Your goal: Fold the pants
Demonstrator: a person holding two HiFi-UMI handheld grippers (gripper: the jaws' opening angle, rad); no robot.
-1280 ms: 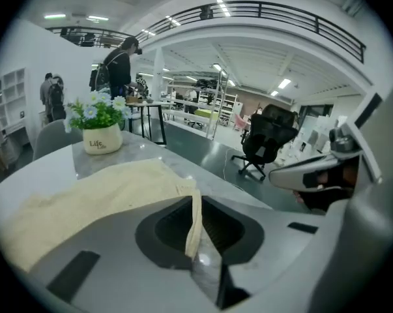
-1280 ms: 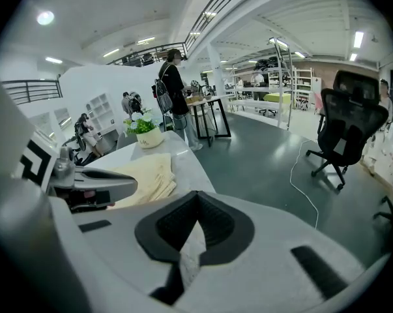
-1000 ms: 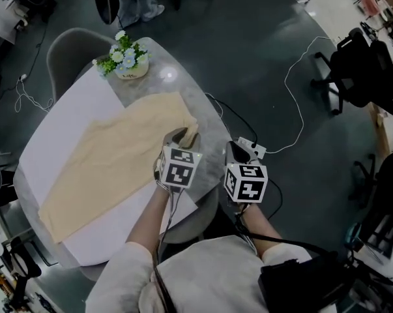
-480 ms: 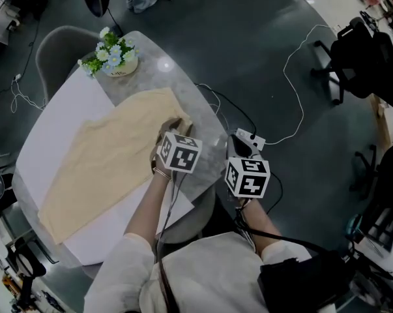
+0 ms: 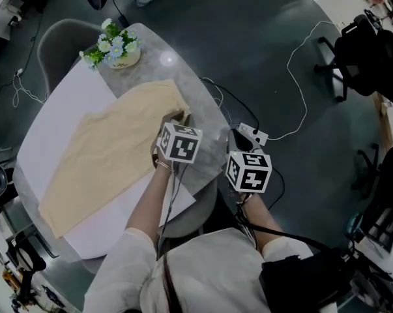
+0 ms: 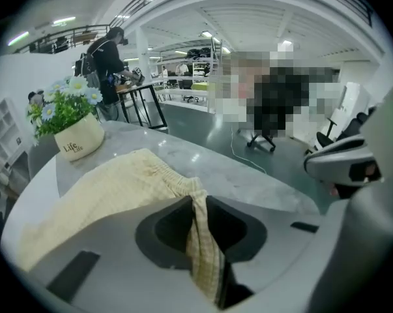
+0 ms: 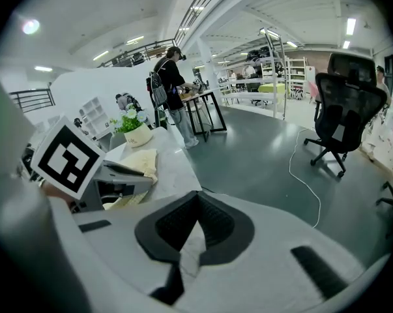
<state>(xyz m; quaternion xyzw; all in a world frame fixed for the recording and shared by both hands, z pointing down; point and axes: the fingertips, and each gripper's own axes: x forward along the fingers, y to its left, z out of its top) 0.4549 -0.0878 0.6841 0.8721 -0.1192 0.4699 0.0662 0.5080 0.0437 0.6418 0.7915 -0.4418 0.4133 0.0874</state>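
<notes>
Pale yellow pants (image 5: pixel 111 149) lie spread flat across a white sheet (image 5: pixel 59 122) on the round marble table (image 5: pixel 206 132). My left gripper (image 5: pixel 176 118) is at the waistband corner nearest the table's right edge. Its jaws are closing, and the left gripper view shows a gathered fold of the pants (image 6: pixel 118 188) pinched between them at the left gripper (image 6: pixel 197 204). My right gripper (image 5: pixel 235 137) hovers off the table's right edge, apart from the cloth. In the right gripper view, the right gripper (image 7: pixel 195 223) has its tips together and nothing between them.
A white pot of flowers (image 5: pixel 115 47) stands at the table's far end, beside a grey chair (image 5: pixel 59 44). A power strip (image 5: pixel 256 134) and its cable lie on the dark floor at the right. Black office chairs (image 5: pixel 365 57) stand further right. A person (image 7: pixel 170 87) stands at a far desk.
My left gripper has sunk a little onto the waistband corner, and the lifted cloth there has come down with it. The right gripper has stayed put.
</notes>
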